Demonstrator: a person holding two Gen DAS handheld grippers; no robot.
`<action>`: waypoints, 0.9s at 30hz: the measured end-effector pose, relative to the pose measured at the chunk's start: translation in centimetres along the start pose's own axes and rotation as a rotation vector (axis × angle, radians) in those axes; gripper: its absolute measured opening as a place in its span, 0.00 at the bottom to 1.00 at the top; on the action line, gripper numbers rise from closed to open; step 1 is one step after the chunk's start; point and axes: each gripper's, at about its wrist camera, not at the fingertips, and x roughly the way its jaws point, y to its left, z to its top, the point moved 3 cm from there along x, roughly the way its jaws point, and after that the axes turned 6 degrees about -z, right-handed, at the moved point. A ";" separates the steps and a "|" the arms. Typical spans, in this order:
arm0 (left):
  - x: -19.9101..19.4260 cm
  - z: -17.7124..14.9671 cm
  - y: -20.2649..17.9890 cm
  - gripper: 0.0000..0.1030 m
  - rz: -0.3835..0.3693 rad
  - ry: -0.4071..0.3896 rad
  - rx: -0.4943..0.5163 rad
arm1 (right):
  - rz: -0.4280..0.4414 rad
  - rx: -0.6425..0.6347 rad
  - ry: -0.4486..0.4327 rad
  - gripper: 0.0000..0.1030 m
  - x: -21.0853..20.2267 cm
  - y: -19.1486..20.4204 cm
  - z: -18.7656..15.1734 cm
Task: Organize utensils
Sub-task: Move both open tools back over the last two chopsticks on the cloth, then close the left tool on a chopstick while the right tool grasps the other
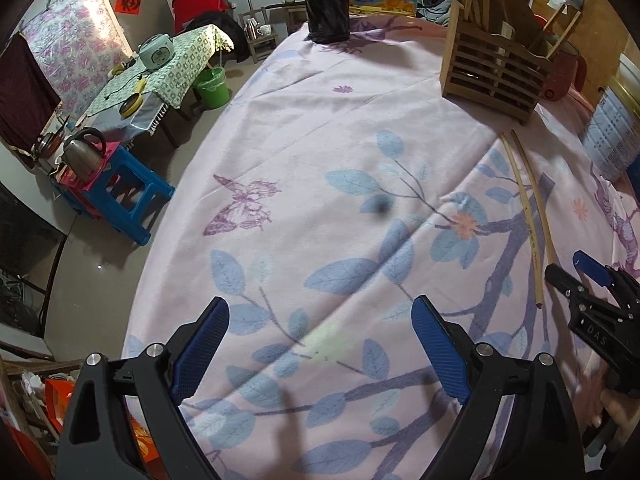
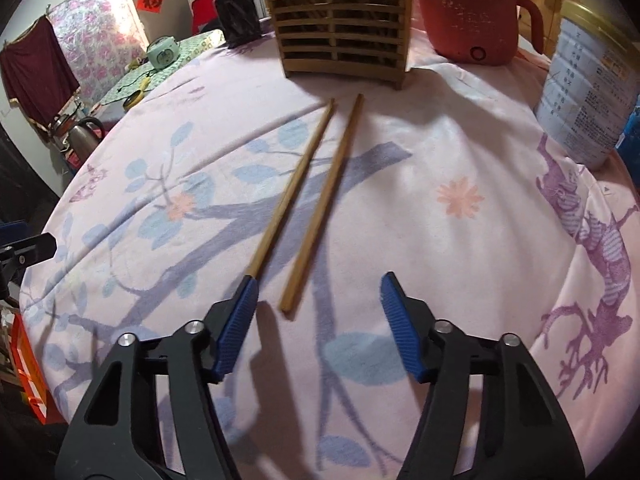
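I see two wooden chopsticks (image 2: 316,196) lying side by side on the pink floral tablecloth (image 2: 440,264), just in front of a slatted wooden utensil holder (image 2: 340,36). My right gripper (image 2: 316,304) hovers wide apart over their near ends, gripping nothing. My left gripper (image 1: 320,336), also spread wide and empty, hangs over bare cloth to the left of the pair.

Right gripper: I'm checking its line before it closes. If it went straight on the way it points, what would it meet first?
The right gripper, jaws open, would likely first meet the near end of the right chopstick, lying between its fingers. The left chopstick passes by its left fingertip. Depth is unclear; beyond stands the wooden holder.
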 end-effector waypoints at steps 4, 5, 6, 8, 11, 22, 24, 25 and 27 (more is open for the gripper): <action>0.7 0.4 -1.5 0.88 -0.025 0.009 0.020 | -0.022 0.071 0.002 0.56 -0.8 -2.7 0.0; 0.9 0.5 -1.9 0.88 -0.032 0.010 0.026 | -0.021 0.078 -0.003 0.56 -1.1 -3.1 0.0; 1.1 0.6 -2.4 0.88 -0.042 0.014 0.033 | -0.021 0.087 -0.010 0.56 -1.5 -3.5 -0.1; 1.6 0.8 -3.5 0.88 -0.063 0.023 0.052 | -0.023 0.100 -0.015 0.56 -1.9 -4.1 -0.3; 2.1 0.8 -5.1 0.88 -0.085 0.033 0.086 | -0.012 0.105 -0.021 0.57 -2.5 -4.4 -0.5; 2.6 0.9 -5.6 0.88 -0.078 0.043 0.128 | 0.058 0.055 -0.001 0.58 -1.5 -2.0 -0.6; 2.7 0.8 -4.5 0.88 -0.067 0.050 0.096 | 0.068 0.043 0.003 0.57 -1.0 -1.3 -0.4; 2.7 0.7 -4.1 0.88 -0.063 0.053 0.083 | 0.069 0.036 0.000 0.56 -0.7 -1.0 -0.2; 2.7 0.6 -3.3 0.88 -0.053 0.059 0.059 | 0.067 0.028 0.003 0.35 -0.3 -0.8 -0.2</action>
